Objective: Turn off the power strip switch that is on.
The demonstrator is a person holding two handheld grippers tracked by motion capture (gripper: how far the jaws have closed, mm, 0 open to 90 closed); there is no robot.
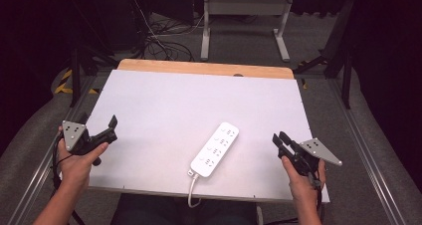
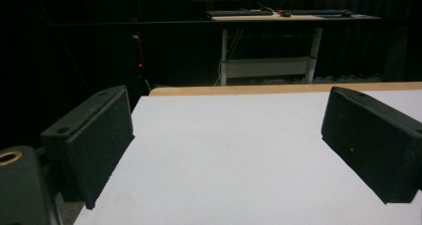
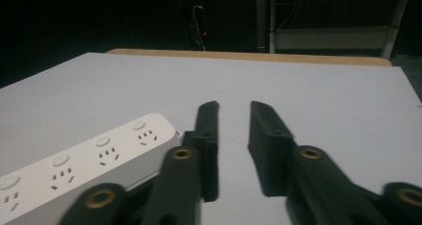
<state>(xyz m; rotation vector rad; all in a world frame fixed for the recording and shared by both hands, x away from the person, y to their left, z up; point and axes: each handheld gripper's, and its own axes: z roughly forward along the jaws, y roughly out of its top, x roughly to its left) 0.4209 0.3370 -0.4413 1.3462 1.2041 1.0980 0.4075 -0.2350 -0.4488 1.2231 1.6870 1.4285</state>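
Note:
A white power strip (image 1: pixel 215 150) lies diagonally on the white tabletop (image 1: pixel 189 100) near the front edge, and its cable (image 1: pixel 191 191) hangs over that edge. My left gripper (image 1: pixel 112 128) is held at the table's left edge, far from the strip. Its jaws stand wide apart in the left gripper view (image 2: pixel 226 110), with bare table between them. My right gripper (image 1: pixel 278 138) hovers to the right of the strip. Its jaws stand a narrow gap apart (image 3: pixel 233 110) with nothing between them, and the power strip (image 3: pixel 84 165) lies just to their left.
A strip of wooden table edge (image 1: pixel 199 66) shows at the far side. Beyond it stand a desk frame (image 1: pixel 244 16) and loose cables (image 1: pixel 164 41) on the floor. Metal rails (image 1: pixel 368 150) run along both sides of the table.

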